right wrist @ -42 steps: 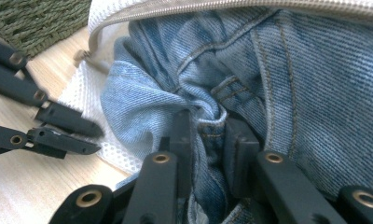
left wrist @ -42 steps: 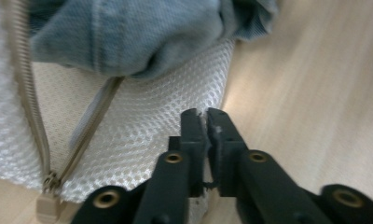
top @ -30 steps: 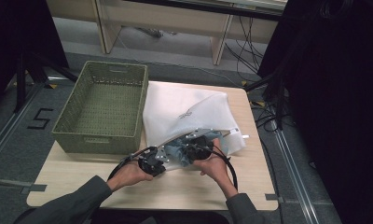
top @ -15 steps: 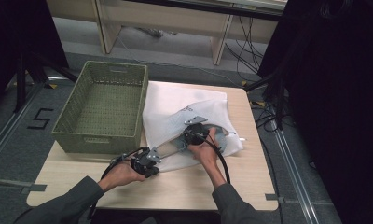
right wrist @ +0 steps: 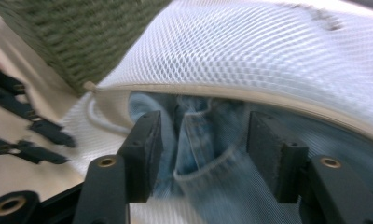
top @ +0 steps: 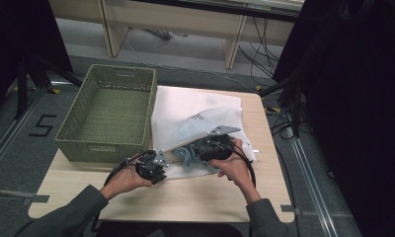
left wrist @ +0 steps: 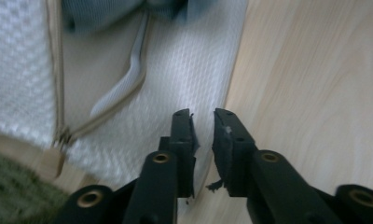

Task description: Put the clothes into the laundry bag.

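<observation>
**Inspection: both grippers at the open mouth of the mesh bag**

Your left gripper sits low at the near left corner of the white mesh bag, forearm coming in from the bottom left and held level over the counter. Its fingers have just been opening and stand slightly apart; the bag's corner lies under and between them, but the pads are not pressing on it.

Your right gripper is held higher, at the bag's open mouth, hand wrapped round its body. Its fingers have just been opening and stand wide and released, with a fold of blue denim garment between them, not gripped.

The bag lies flat on the counter, just beside the green basket, its zip edge lifted. The denim sits inside the bag's mouth, partly showing at the opening. A white cord lies on the lower mesh layer. Nothing can be seen in the basket.
</observation>
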The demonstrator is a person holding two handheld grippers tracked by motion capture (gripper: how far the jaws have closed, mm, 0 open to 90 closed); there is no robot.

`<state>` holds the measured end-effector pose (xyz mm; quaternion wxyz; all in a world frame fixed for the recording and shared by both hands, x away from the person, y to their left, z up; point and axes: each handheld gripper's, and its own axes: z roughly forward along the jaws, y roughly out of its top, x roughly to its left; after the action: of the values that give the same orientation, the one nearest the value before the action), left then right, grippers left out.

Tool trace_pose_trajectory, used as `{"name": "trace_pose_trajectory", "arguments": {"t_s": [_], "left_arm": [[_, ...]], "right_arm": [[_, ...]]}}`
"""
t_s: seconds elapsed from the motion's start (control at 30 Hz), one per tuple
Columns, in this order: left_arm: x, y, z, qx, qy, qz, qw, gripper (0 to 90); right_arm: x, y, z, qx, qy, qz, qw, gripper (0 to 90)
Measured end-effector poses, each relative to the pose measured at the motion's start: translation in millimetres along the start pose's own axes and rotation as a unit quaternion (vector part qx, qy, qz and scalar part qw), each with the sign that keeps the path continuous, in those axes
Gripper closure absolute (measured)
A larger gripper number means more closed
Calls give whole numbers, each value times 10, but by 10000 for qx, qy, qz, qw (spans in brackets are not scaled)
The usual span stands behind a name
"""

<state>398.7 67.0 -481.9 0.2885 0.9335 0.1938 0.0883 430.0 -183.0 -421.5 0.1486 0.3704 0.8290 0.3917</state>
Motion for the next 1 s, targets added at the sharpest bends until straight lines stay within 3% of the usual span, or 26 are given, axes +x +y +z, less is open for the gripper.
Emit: {"name": "trace_pose_trajectory", "arguments": {"t_s": [0.1, 0.17, 0.23, 0.3, 0.37, 0.4, 0.43, 0.47, 0.5, 0.57, 0.63, 0.7, 0.83, 0.9, 1.0], "left_arm": [[-64, 72, 70, -107, -111, -58, 9999, 683], [-77, 112, 136, -107, -113, -119, 9998, 633], [-63, 147, 193, -194, -54, -181, 9996, 602], [-59, 165, 246, -312, -42, -403, 9987, 575], [-49, 164, 290, -171, -74, -331, 9993, 557], [-54, 159, 318, -202, -40, -321, 9993, 548], [-69, 152, 340, -280, -16, -396, 9988, 552], [-58, 156, 337, -247, 11, -303, 9992, 567], [-75, 156, 351, -333, 22, -416, 9986, 587], [-60, 151, 337, -294, 11, -260, 9992, 670], [-45, 141, 327, -269, -4, -141, 9995, 729], [-53, 135, 329, -283, -2, -134, 9995, 771], [-116, 147, 335, -337, 78, 28, 9994, 843], [-129, 154, 319, -221, 52, 244, 9994, 861], [-167, 154, 328, -288, 62, 216, 9993, 869]], "right_arm": [[-85, -106, -142, 85, -185, 30, 9998, 423], [-127, -215, -167, 216, -199, 268, 9992, 411], [-176, -322, -143, 401, -294, 217, 9985, 403], [-171, -393, -71, 341, -298, 281, 9986, 392], [-142, -411, -30, 561, -259, 206, 9979, 383], [-115, -437, 46, 375, -336, 144, 9986, 378], [-90, -433, 67, 539, -321, 103, 9980, 371], [-64, -452, 124, 589, -365, 60, 9976, 373], [-28, -483, 186, 665, -335, 99, 9972, 373], [15, -516, 279, 918, -341, 87, 9952, 367], [57, -530, 365, 1112, -349, -131, 9931, 351], [83, -511, 421, 1150, -520, -214, 9918, 408], [29, -454, 488, 1173, -829, -130, 9895, 665], [-12, -435, 516, 1270, -881, -252, 9877, 729], [-87, -364, 576, 1217, -1013, -265, 9870, 786]]}}
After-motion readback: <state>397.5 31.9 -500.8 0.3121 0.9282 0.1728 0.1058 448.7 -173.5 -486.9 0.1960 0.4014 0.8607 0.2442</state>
